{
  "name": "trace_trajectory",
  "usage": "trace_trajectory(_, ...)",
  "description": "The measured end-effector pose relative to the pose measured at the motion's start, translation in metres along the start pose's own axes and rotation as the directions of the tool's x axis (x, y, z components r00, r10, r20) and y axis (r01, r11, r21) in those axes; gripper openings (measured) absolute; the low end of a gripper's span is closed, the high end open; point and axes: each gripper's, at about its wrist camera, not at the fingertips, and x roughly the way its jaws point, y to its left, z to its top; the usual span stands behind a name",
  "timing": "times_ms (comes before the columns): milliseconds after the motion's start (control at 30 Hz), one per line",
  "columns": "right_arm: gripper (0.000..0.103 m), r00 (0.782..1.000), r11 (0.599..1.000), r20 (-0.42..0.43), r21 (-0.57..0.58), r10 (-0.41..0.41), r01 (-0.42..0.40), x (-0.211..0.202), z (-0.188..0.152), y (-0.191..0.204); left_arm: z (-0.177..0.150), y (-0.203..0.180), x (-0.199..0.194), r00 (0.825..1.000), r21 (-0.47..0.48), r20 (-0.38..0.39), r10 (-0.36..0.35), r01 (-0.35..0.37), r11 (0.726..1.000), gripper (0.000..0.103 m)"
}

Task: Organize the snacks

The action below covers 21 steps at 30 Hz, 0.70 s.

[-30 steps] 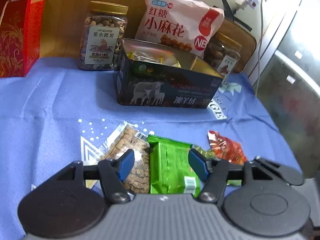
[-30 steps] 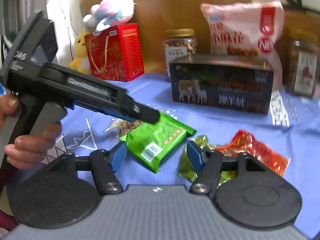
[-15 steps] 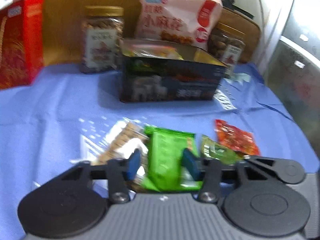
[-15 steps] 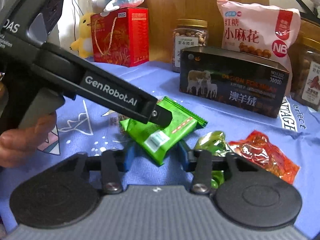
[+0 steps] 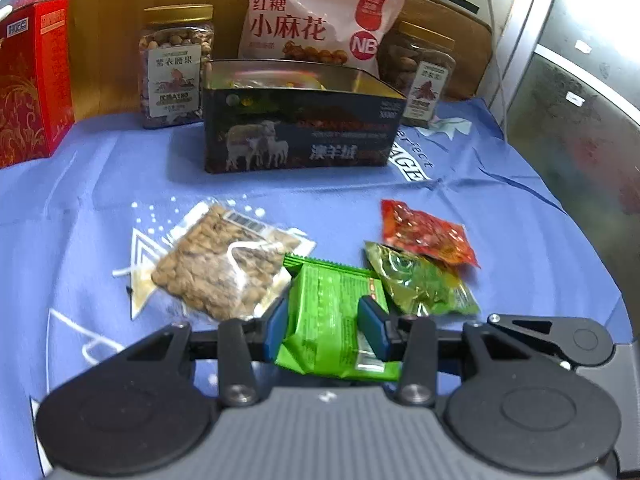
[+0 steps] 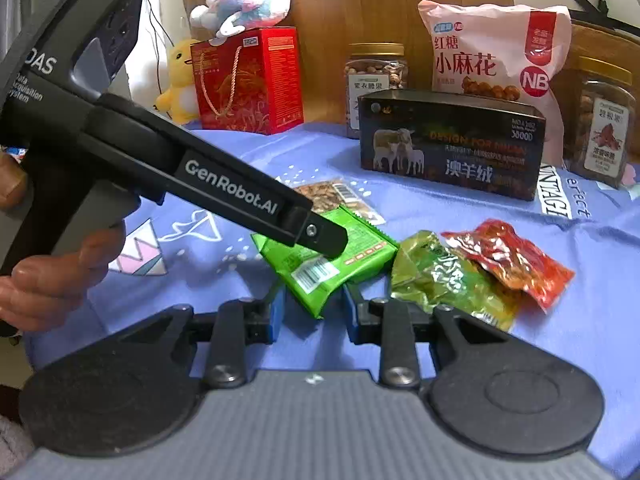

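Green foil snack packet is now being pinched by the left gripper, whose jaws have just been closing on it above the blue cloth; the right gripper, narrowing, is flanking its corner, ready for boxing

- Even, soft indoor light; the dark box casts a faint shadow forward.
- Glare glints on the red foil packet.
- Edges bend (fisheye); the background looks slightly soft.

Green packet with white barcode; red crinkled packet; dark box printed with white sheep; blue cloth, white triangle motifs; gold-lidded jar
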Motion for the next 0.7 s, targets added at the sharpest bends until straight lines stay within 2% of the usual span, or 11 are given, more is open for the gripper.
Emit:
trace_trajectory(233,0.035,1.0,1.0,0.007,-0.022,-0.002,0.002,-0.014,-0.012,0.011,-0.013,-0.01,-0.008,1.0,0.011,-0.01,0.004,-0.004,1.0,0.039)
trace_trajectory(367,0.036,1.0,1.0,0.021,-0.005,-0.02,0.02,-0.022,-0.02,0.013,-0.021,-0.011,-0.012,1.0,0.01,-0.002,0.027,-0.027,1.0,0.043)
trace_trajectory(500,0.048,0.998,0.999,0.04,0.031,-0.046,0.045,-0.03,-0.027,0.012,-0.027,-0.009,-0.018,0.997,0.016,0.021,0.07,-0.071,0.997,0.046)
trace_trajectory(567,0.051,0.998,0.998,0.045,0.05,-0.048,0.046,-0.033,-0.028,0.01,-0.029,-0.007,-0.019,0.996,0.018,0.028,0.09,-0.091,0.996,0.05)
trace_trajectory(700,0.054,0.997,0.995,0.055,0.079,-0.058,0.054,-0.036,-0.028,0.01,-0.031,-0.005,-0.023,0.993,0.016,0.036,0.11,-0.111,0.994,0.051)
